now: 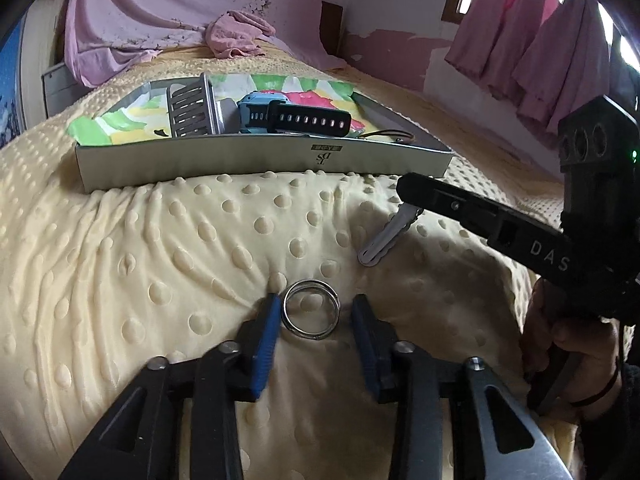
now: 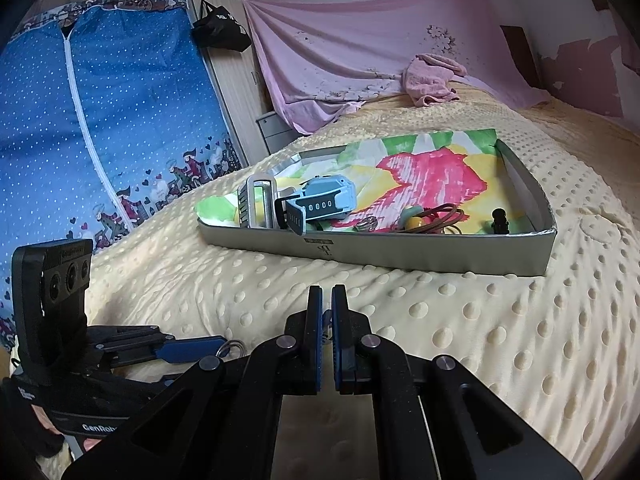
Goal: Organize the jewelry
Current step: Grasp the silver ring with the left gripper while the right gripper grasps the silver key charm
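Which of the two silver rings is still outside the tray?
The larger silver ring, lying on the yellow blanket between the open left gripper fingers. The smaller silver ring already sits inside the tray.

Bed under a yellow dotted blanket, pink sheet draped behind, blue zippered wardrobe, peeling pink wall

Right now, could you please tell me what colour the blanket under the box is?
Pale yellow with raised dots; the blanket shows best in the left wrist view.
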A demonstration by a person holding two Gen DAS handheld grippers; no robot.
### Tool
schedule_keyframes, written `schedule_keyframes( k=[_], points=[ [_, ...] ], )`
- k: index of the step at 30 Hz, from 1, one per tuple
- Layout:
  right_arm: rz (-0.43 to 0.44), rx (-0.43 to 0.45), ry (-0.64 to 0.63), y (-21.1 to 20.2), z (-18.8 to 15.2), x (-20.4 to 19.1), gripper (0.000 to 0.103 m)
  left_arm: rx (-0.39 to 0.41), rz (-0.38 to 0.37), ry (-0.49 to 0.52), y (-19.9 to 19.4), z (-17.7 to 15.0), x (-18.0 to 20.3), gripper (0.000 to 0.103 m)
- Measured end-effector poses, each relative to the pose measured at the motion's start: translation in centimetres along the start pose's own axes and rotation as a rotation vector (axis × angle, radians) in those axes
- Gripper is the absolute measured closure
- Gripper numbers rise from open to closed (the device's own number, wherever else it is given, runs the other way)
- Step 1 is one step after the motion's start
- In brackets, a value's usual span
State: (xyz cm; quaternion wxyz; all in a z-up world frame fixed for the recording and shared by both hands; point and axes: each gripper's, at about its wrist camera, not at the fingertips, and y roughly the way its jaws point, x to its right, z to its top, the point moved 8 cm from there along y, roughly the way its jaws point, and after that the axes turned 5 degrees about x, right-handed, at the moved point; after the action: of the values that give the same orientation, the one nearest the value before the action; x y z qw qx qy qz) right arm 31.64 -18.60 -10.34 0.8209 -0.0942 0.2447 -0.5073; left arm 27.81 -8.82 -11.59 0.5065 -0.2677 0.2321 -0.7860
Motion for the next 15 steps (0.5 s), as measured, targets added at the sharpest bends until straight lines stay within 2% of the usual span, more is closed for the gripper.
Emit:
schedule_keyframes(
  k=[7, 11, 15],
  points=[
    [0.008, 0.035, 0.002, -0.5, 0.4, 0.0, 0.099, 0.038, 0.026, 0.034, -0.9, 0.3, 0.5, 0.075],
    [0.015, 0.073, -0.003, -1.2, 1.0, -0.2, 0.1, 0.104, 0.044, 0.071, -2.3, 1.1, 1.3, 0.075],
    [0.023, 0.114, -0.007, -2.0, 1.9, -0.3, 0.101, 0.171, 0.041, 0.061, -3.5, 2.9, 1.5, 0.075]
  ],
)
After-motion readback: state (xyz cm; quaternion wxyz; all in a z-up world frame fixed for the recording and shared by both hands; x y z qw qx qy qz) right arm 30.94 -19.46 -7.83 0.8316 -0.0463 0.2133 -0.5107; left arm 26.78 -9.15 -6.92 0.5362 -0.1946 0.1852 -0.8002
